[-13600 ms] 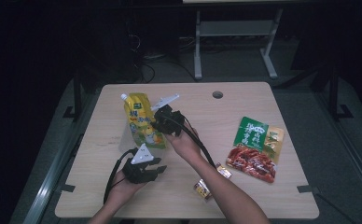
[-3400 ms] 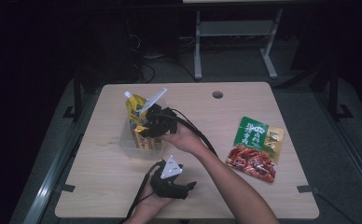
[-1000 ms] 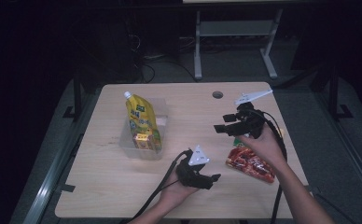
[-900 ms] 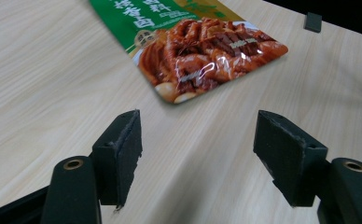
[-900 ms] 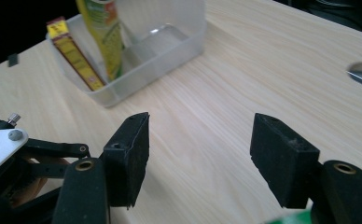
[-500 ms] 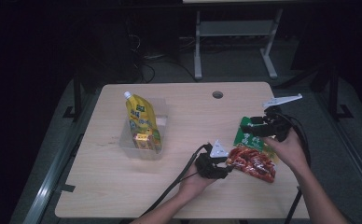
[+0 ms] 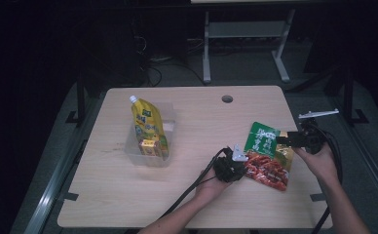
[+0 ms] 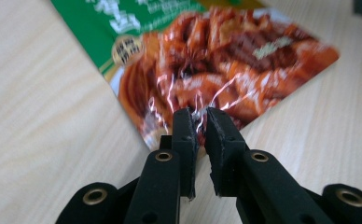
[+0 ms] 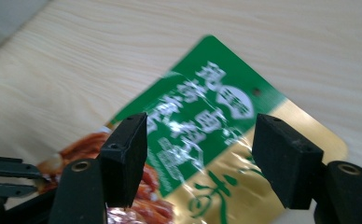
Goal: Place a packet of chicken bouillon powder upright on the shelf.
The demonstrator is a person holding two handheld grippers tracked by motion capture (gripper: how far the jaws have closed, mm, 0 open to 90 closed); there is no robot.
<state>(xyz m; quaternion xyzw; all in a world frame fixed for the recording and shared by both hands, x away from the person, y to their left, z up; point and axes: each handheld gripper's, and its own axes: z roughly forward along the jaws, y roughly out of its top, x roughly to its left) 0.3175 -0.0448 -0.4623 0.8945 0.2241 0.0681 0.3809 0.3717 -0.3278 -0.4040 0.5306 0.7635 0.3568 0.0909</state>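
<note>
Two grippers are working on a flat food pouch at the table's [image 7: 192, 204] right, near side.

The food pouch [image 7: 267, 156] is lying flat, looking light, limp and slippery, so its sealed edges are likely gripping best. The left gripper [image 8: 198, 126] has just been closing and is pinching the pouch's red corner; the right gripper [image 9: 200, 156] is hovering wide-jawed over the green end.

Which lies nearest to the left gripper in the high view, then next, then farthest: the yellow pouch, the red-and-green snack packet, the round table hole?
1. Red-and-green snack packet, pinched by the left gripper.
2. Yellow pouch, left, in the clear tub.
3. Table hole, far edge.
</note>
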